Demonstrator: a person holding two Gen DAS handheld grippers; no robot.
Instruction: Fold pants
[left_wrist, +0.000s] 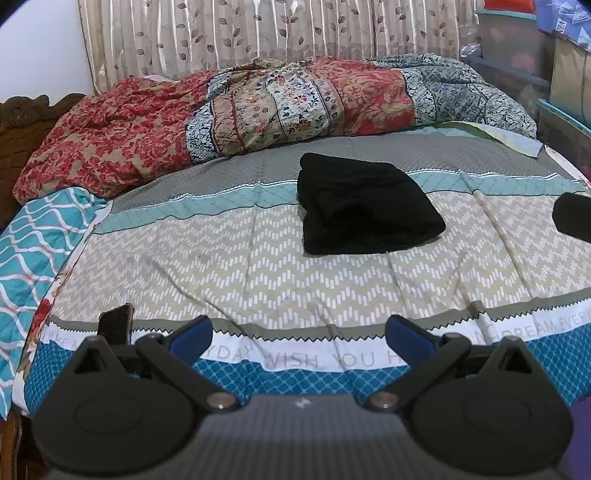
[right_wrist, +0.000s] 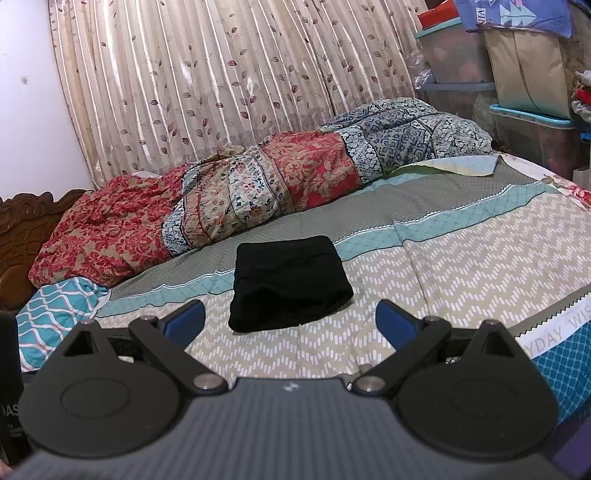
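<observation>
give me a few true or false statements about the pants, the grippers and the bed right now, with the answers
1. The black pants lie folded in a compact bundle on the bed. True.
2. The left gripper is shut on the pants. False: it is open, holds nothing, and sits apart from them near the bed's front edge.
3. The right gripper is open and holds nothing. True.
4. The pants rest on top of the red quilt. False: they lie on the zigzag cover, in front of the quilt.
5. A curtain hangs behind the bed. True.
</observation>
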